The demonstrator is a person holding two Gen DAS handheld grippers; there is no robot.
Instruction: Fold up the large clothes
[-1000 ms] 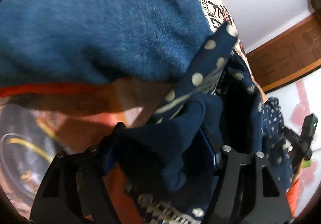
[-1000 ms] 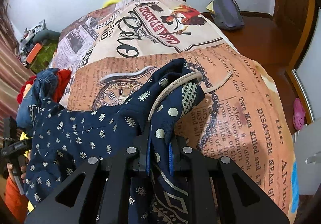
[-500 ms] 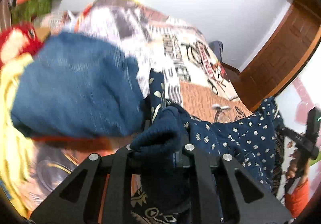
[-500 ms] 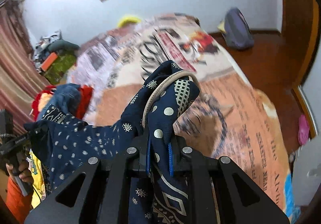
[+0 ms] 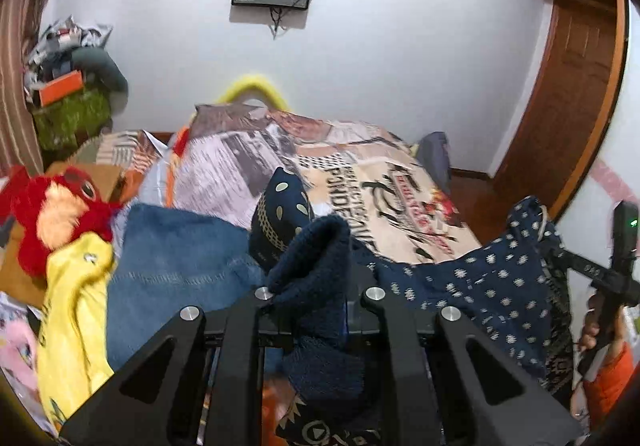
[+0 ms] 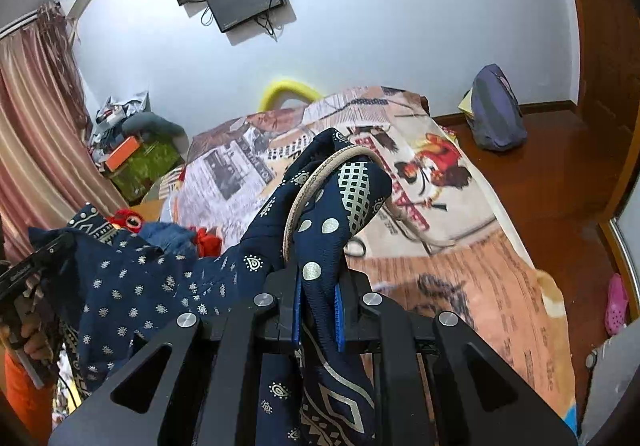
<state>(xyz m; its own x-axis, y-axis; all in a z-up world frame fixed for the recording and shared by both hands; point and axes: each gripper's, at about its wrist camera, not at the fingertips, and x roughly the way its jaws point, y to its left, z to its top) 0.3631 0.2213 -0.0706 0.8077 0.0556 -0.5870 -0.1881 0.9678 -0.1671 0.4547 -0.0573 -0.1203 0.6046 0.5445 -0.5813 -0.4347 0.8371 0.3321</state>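
Two grippers now clamp one navy patterned garment, lifted off the bed.
Left gripper [image 5: 316, 310], wide a second ago, has clenched a dark knit fold; right gripper [image 6: 318, 310] stays clamped on the trimmed edge. Garment [image 5: 472, 286] spans between them above the printed bedspread [image 6: 460, 246], ready to spread out.

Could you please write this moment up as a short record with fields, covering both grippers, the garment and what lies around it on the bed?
left gripper: shut on the navy garment's thick dark blue cuff
right gripper: shut on another part, by a cream cord
navy garment: patterned with pale dots, hanging between the two grippers above the bed
bed cover: newspaper print, partly bare
blue denim item: lying on the bed, left of the left gripper
red plush toy: at the bed's left edge
yellow cloth: below the toy
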